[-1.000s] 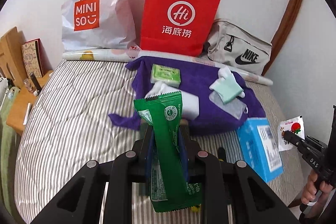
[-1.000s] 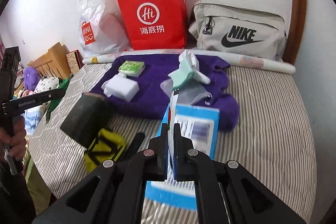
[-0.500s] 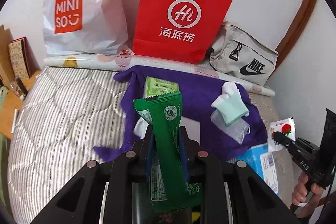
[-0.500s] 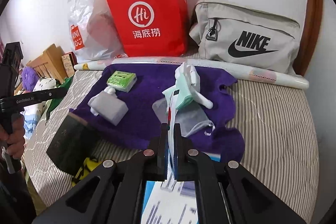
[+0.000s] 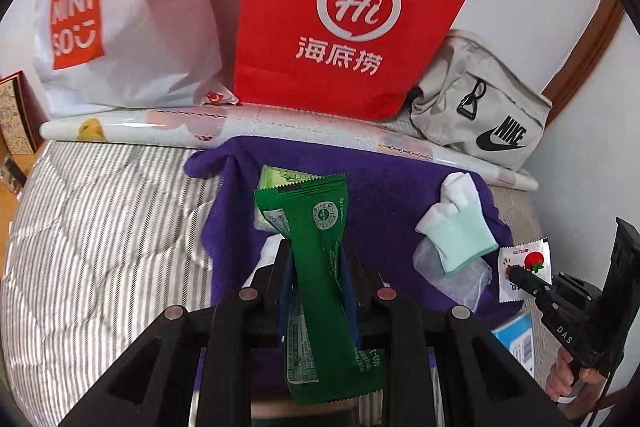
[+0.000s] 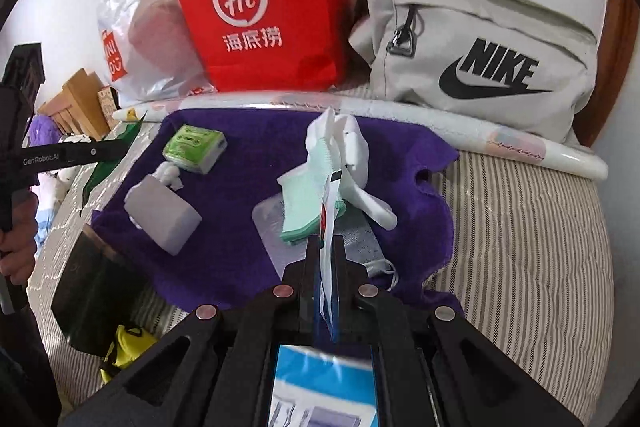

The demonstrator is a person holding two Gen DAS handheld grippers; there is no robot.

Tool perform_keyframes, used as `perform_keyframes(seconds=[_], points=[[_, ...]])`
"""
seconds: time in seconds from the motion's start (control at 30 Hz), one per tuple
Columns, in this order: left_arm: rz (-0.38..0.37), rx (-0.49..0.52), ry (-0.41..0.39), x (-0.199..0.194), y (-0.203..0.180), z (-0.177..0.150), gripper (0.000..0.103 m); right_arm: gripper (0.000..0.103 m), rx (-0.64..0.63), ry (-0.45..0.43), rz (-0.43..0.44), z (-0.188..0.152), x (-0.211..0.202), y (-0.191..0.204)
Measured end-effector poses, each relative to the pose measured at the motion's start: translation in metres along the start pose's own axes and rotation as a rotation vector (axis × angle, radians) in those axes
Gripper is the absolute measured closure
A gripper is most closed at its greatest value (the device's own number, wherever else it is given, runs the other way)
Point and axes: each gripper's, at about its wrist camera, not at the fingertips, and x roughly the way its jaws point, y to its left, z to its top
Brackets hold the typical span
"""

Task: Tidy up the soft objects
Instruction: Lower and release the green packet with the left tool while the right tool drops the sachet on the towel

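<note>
My left gripper (image 5: 316, 255) is shut on a green snack packet (image 5: 320, 267) that stands up between its fingers, above a purple towel (image 5: 384, 187). My right gripper (image 6: 325, 247) is shut on a small white sachet (image 6: 330, 227) with a red tomato print, seen edge-on; from the left wrist view that sachet (image 5: 524, 267) shows its face at the other gripper's tip. On the towel (image 6: 240, 227) lie a green tissue pack (image 6: 196, 147), a white wrapped pack (image 6: 162, 213), a mint and white sock pair (image 6: 316, 195) and a clear pouch (image 6: 360, 243).
A red paper bag (image 6: 264, 7), a white Miniso bag (image 5: 120, 11) and a grey Nike pouch (image 6: 480, 47) lean on the wall behind a rolled sheet (image 6: 480, 139). A blue box (image 6: 324, 387) lies under my right gripper. A dark block (image 6: 92, 291) sits at the left on the striped bed (image 6: 540, 247).
Both grippers have moved forward over the bed toward the purple towel and the bags, each still holding its packet. The blue box has slid beneath the right gripper.
</note>
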Motion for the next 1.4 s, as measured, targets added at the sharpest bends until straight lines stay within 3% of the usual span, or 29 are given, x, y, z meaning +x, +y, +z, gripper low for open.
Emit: perform_keyframes(seconds=[0.27, 0.6, 0.67, 0.73, 0.77, 0.8, 0.83, 1.1, 1.4], points=[[0.011, 0.008, 0.075, 0.044, -0.007, 0.011, 0.079, 0.098, -0.008, 0.063, 0.010, 0.009, 0.029, -0.002], [0.037, 0.033, 0.105, 0.069, -0.007, 0.011, 0.074, 0.098, -0.022, 0.119, -0.001, 0.009, 0.050, -0.007], [0.027, 0.032, 0.111, 0.069, -0.007, 0.011, 0.070, 0.096, -0.020, 0.122, 0.004, 0.009, 0.051, -0.007], [0.019, 0.032, 0.112, 0.068, -0.007, 0.012, 0.062, 0.078, -0.025, 0.127, 0.011, 0.011, 0.052, -0.006], [0.015, 0.031, 0.111, 0.067, -0.007, 0.012, 0.058, 0.070, -0.029, 0.127, 0.008, 0.011, 0.051, -0.005], [0.012, 0.027, 0.106, 0.065, -0.007, 0.013, 0.052, 0.054, -0.031, 0.128, 0.004, 0.010, 0.051, -0.005], [0.013, 0.026, 0.098, 0.062, -0.007, 0.012, 0.049, 0.048, -0.034, 0.125, -0.003, 0.010, 0.049, -0.004], [0.064, 0.057, 0.065, 0.033, -0.007, 0.011, 0.047, 0.047, -0.016, 0.070, -0.048, 0.010, 0.018, -0.010], [0.093, 0.138, -0.065, -0.039, -0.021, -0.022, 0.047, 0.047, 0.000, -0.032, -0.062, -0.009, -0.048, -0.001]])
